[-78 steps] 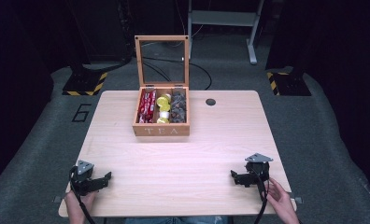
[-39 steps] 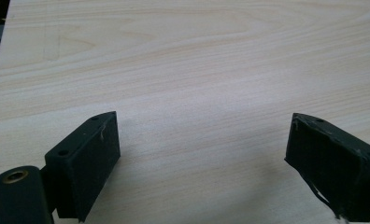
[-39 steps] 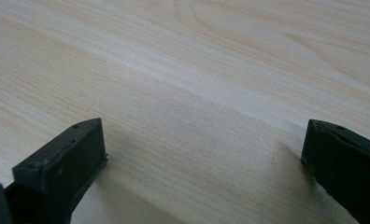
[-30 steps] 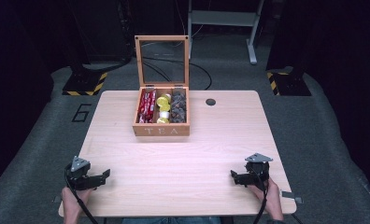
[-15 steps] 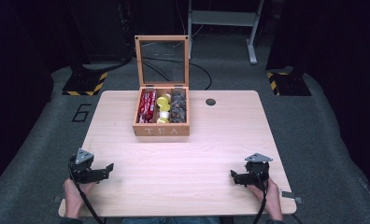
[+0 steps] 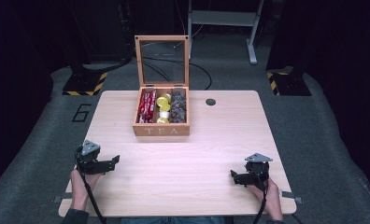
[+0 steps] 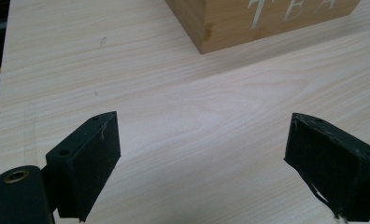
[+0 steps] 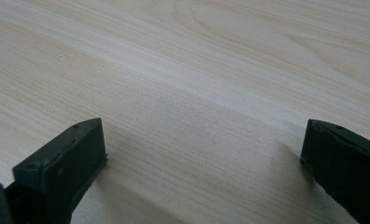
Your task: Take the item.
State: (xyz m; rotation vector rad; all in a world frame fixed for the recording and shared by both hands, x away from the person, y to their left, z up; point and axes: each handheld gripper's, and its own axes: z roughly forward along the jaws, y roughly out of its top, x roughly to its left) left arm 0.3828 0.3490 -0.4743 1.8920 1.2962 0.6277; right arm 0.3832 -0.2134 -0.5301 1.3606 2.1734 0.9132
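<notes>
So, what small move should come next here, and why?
Probably bring the left tool forward toward the tea box. Both tools are open and hold nothing, the right tool rests near the table's front edge, and the left one already faces the open box.

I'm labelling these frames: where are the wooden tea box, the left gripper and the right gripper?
wooden tea box (image 6: 161, 130), high view, on its lettered front wall.
left gripper (image 6: 114, 160), high view, between its jaw tips.
right gripper (image 6: 233, 176), high view, between its jaw tips.
</notes>
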